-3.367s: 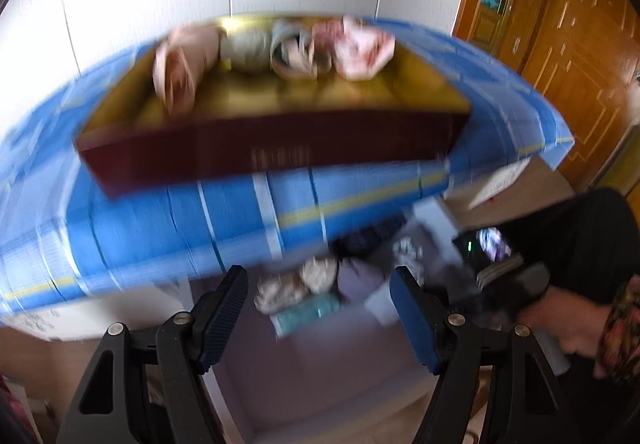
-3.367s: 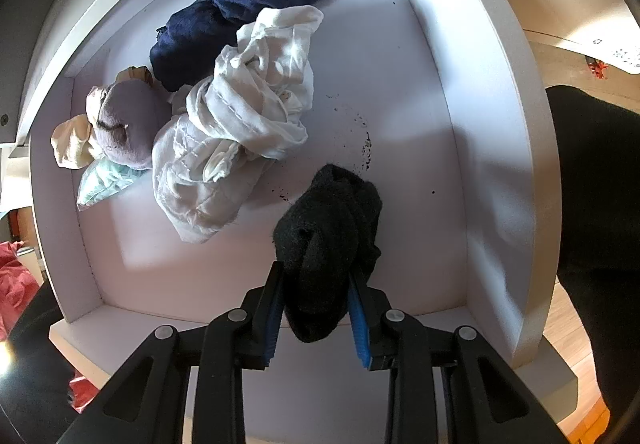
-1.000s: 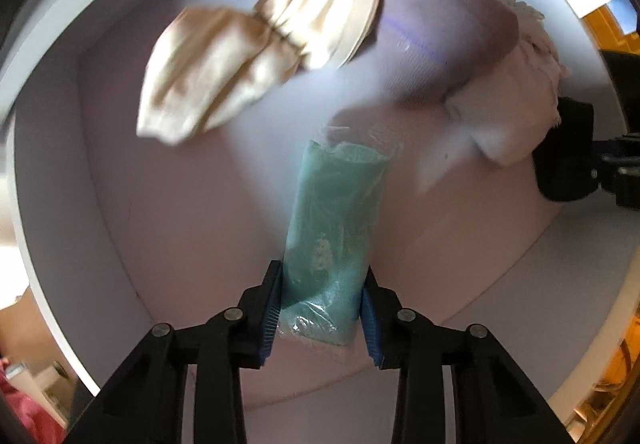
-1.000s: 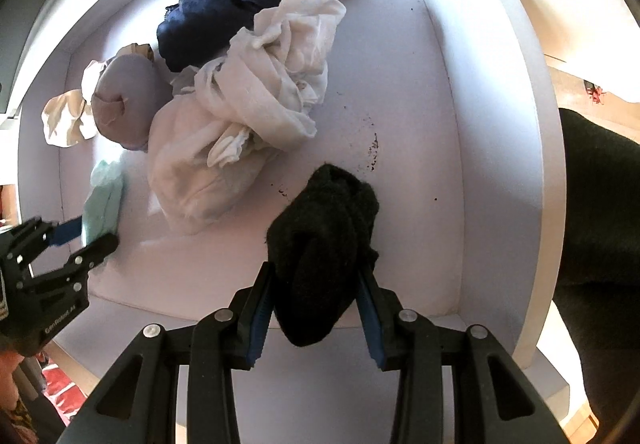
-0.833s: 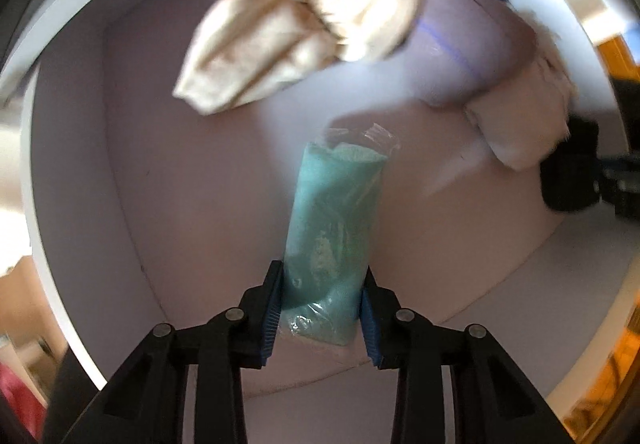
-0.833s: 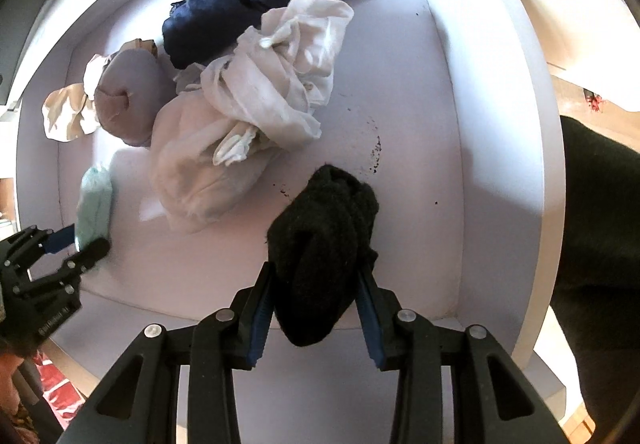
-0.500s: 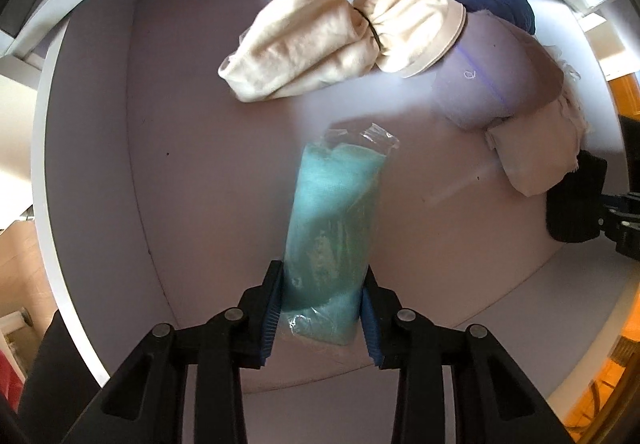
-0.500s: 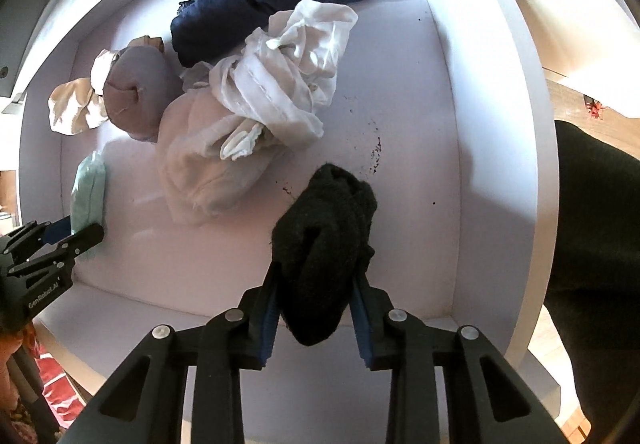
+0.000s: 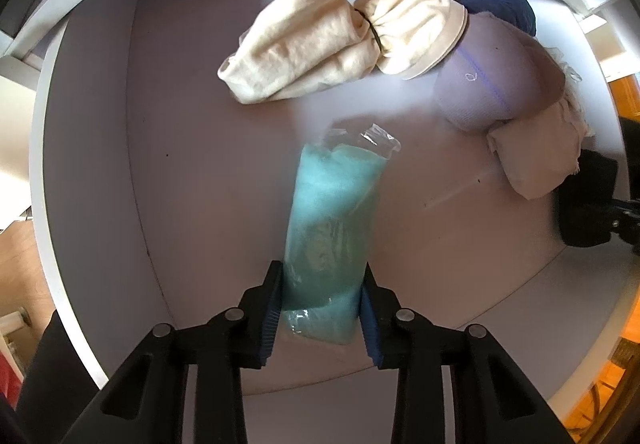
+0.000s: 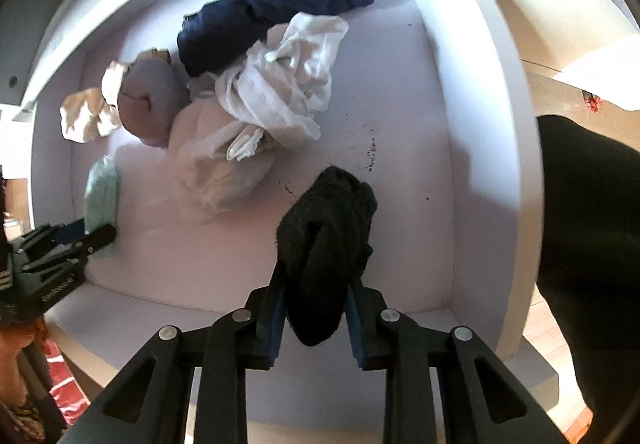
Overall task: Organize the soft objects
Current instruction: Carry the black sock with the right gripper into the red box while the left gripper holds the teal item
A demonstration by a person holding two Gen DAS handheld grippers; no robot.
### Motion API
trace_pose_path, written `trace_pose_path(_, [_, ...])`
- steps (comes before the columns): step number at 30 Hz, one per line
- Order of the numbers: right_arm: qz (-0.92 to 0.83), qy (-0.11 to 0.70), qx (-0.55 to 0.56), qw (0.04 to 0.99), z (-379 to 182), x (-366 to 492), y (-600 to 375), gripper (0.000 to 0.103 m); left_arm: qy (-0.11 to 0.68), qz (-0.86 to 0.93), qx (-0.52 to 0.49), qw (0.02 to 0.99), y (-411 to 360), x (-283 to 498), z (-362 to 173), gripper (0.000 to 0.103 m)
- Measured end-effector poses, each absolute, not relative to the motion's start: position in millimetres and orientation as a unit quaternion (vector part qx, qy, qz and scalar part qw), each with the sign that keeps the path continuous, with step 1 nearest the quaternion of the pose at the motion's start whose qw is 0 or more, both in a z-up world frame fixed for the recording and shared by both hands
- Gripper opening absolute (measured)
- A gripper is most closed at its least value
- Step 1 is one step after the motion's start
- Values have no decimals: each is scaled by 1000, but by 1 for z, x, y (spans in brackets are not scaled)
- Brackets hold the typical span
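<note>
the left hand-held gripper (image 9: 320, 302) clamps the bagged teal cloth (image 9: 332, 228) just below the cream bundle (image 9: 320, 47) in the white drawer (image 9: 92, 147). the right hand-held gripper (image 10: 316, 304) squeezes the black sock roll (image 10: 326, 240), lower right of that bundle. both look light and squashy, the bag probably slippery, so mid-body grips suit.

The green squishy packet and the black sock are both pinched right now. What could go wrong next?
1. The left gripper pinches only the near end of the green packet; its slick plastic wrap might slip out.
2. The right gripper squeezes the bunched black sock; a loose fold could sag or unroll.
3. Lifting near the white cloth pile might drag it along.
</note>
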State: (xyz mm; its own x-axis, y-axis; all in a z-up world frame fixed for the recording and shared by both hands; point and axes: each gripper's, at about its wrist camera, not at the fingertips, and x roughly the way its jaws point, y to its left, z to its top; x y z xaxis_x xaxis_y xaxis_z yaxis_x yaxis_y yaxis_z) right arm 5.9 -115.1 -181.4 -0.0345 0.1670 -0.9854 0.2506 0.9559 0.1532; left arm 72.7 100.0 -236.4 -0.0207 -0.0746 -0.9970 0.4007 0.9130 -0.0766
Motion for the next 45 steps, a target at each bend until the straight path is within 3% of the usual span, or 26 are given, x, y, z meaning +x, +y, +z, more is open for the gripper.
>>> trace_pose_path(25, [-2,632,244,735,-63,-22,-137,25,696,-167,98,692,104,71,-243,35])
trace_pose_path(45, [45,514,192,835,129,29,-141,25,695,-172,100,691,99,71,-244,35])
